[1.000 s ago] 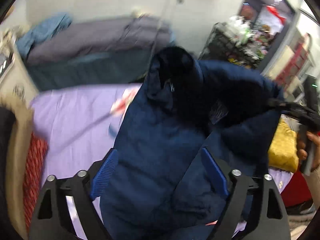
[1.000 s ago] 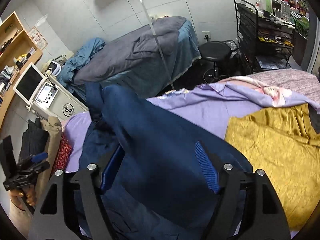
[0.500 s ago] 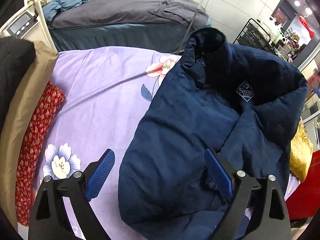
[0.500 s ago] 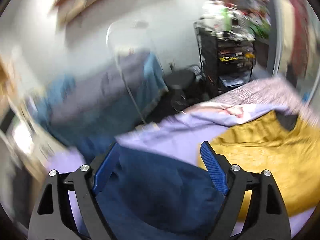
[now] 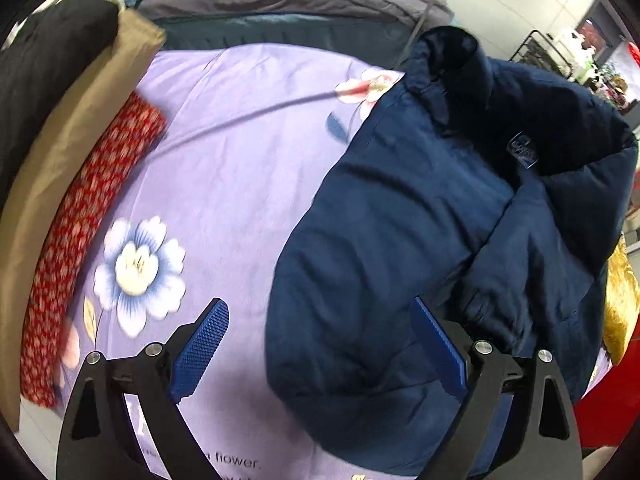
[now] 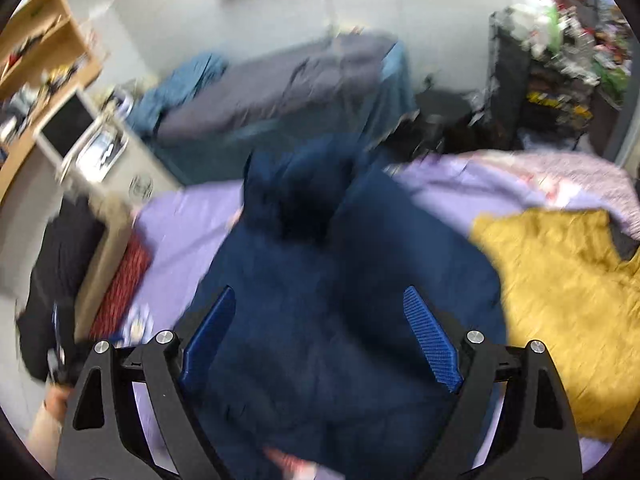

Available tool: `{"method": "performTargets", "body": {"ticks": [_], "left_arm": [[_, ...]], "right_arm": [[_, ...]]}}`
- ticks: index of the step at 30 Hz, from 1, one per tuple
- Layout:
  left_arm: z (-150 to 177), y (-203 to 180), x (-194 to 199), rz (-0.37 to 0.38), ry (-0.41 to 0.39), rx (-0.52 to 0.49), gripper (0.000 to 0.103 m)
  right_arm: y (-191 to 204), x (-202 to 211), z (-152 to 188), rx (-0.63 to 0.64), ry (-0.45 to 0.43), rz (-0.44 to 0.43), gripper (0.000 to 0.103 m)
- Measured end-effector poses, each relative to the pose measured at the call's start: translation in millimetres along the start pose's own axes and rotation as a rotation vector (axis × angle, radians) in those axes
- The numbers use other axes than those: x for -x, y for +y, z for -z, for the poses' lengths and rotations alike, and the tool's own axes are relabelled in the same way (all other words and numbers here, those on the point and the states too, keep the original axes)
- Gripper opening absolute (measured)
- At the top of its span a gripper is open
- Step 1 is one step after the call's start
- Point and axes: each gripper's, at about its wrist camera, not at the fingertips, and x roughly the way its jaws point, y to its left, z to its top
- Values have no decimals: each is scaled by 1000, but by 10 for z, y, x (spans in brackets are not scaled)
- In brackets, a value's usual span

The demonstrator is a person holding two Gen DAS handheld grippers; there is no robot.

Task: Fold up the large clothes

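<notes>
Blue jacket [image 5: 420, 240] lies on purple bed sheet [image 5: 224, 176], collar far side — spread flat, likely ready for folding. Left gripper [image 5: 320, 344] fingers wide, holding nothing. Right gripper [image 6: 320, 332] wide too — yellow cloth [image 6: 560, 300] beside jacket

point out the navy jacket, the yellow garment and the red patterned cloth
navy jacket [image 5: 400, 232], left wrist view, on the front panel below the collar.
yellow garment [image 6: 560, 300], right wrist view, on the middle of the crumpled fabric.
red patterned cloth [image 5: 80, 216], left wrist view, on the middle of the strip along the sheet's edge.
</notes>
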Motion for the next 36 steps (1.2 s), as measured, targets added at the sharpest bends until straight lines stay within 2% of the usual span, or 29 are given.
{"method": "performTargets", "body": {"ticks": [3,6,8,10,12,16,18,20,21,22,23,25,29,33,36], "left_arm": [[152,92,-64,4,33,41,90],[337,121,-155,-4,75,43,90],[485,110,-226,-14,111,35,90],[601,105,-281,-8,135,44,90],[729,111,-295,28,152,80,90],[872,126,-296,98,163,170,90],[904,97,-307,105,166,179,90],[910,58,-324,107,169,166,90],[907,30,-338,105,176,155,90],[909,5,-357,104,186,145,90],[908,-6,-367,104,190,143,90],[904,-53,-398,107,196,135,90],[892,-118,-413,110,205,123,90],[887,-191,-448,114,221,101,90],[876,-204,-479,117,227,98,90]], "right_arm": [[242,-226,254,68,92,-51,85],[636,-487,563,243,181,-70,85],[933,-711,818,389,239,-50,85],[1128,-888,1003,475,265,-21,85],[1263,-1059,1150,542,299,-3,85],[1362,-1401,1382,666,330,102,85],[1310,-1532,1452,692,362,135,76],[1255,-1602,1483,699,378,145,59],[1209,-1631,1489,702,377,167,41],[1166,-1613,1471,696,368,177,25],[1117,-1579,1432,674,352,171,20],[983,-1400,1247,581,290,133,16],[654,-872,756,433,119,146,14],[132,-271,157,316,-60,250,14],[-275,36,-217,245,-133,323,10]]}}
